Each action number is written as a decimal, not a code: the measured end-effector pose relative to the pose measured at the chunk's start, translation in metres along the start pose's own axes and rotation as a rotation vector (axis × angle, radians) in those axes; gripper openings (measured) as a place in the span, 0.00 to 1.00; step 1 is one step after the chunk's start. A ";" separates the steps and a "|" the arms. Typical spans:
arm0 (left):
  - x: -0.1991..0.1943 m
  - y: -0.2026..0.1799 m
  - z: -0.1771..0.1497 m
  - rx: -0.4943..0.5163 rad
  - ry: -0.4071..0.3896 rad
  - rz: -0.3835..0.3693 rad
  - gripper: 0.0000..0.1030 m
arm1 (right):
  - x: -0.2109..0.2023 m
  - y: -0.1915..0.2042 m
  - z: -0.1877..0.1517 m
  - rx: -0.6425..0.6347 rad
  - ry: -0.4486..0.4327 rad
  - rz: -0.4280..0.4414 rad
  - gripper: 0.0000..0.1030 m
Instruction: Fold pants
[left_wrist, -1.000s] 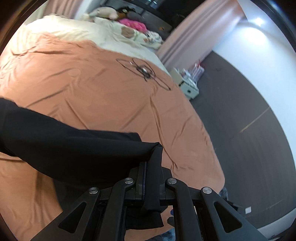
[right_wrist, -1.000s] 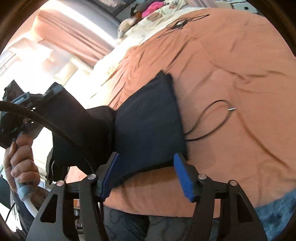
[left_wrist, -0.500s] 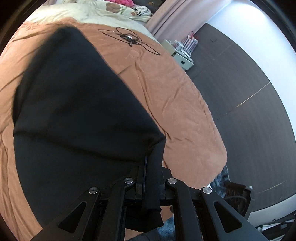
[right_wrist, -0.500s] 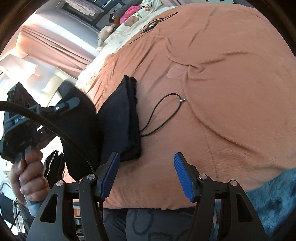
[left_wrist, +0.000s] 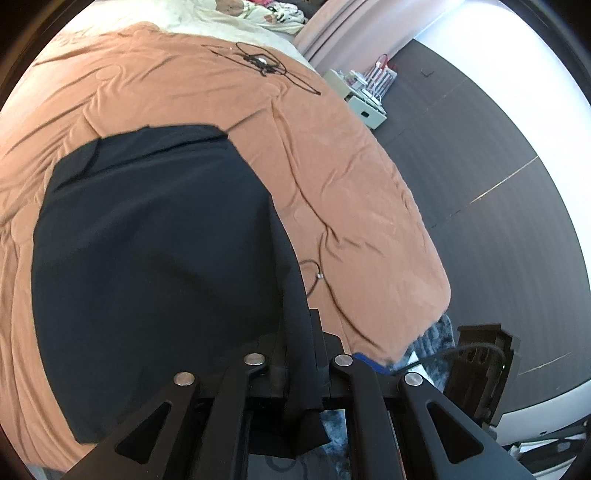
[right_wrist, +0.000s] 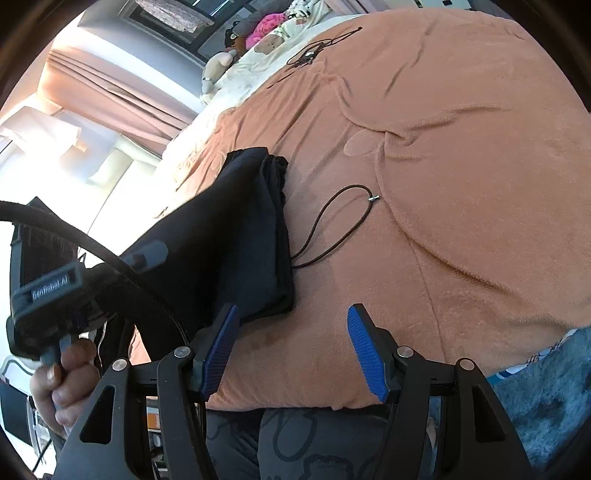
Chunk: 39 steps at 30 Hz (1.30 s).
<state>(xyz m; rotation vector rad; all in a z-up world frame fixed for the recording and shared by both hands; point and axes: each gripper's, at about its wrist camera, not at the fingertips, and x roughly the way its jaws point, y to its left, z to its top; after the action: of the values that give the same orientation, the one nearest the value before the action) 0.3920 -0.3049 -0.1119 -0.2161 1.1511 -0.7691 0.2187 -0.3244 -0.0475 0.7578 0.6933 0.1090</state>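
Your left gripper (left_wrist: 301, 363) stays clamped tight on a bunched edge of the black cloth pants (left_wrist: 155, 251), and over the last second you have swung that edge over and down, so the cloth that hung in the air now drapes across the part already lying on the orange plush bedspread (left_wrist: 351, 177). The fold looks nearly laid; whether the held edge touches the lower layer is hard to tell. Your right gripper (right_wrist: 291, 347) hangs half open and empty just past the pants' near corner. Beyond, a thin dark cord loop (right_wrist: 332, 225) pokes out from under the fabric.
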 end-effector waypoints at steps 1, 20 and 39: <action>0.000 -0.002 -0.003 0.006 0.005 0.004 0.10 | -0.002 -0.001 -0.001 0.001 -0.002 0.000 0.58; -0.063 0.069 -0.016 -0.103 -0.111 0.106 0.67 | 0.018 0.024 0.015 -0.062 0.016 0.062 0.58; -0.062 0.162 -0.055 -0.288 -0.084 0.197 0.66 | 0.040 0.027 -0.001 -0.090 0.052 0.013 0.02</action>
<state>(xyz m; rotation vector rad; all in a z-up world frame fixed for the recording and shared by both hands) 0.4020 -0.1343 -0.1743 -0.3660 1.1813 -0.4150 0.2530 -0.2905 -0.0514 0.6747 0.7285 0.1711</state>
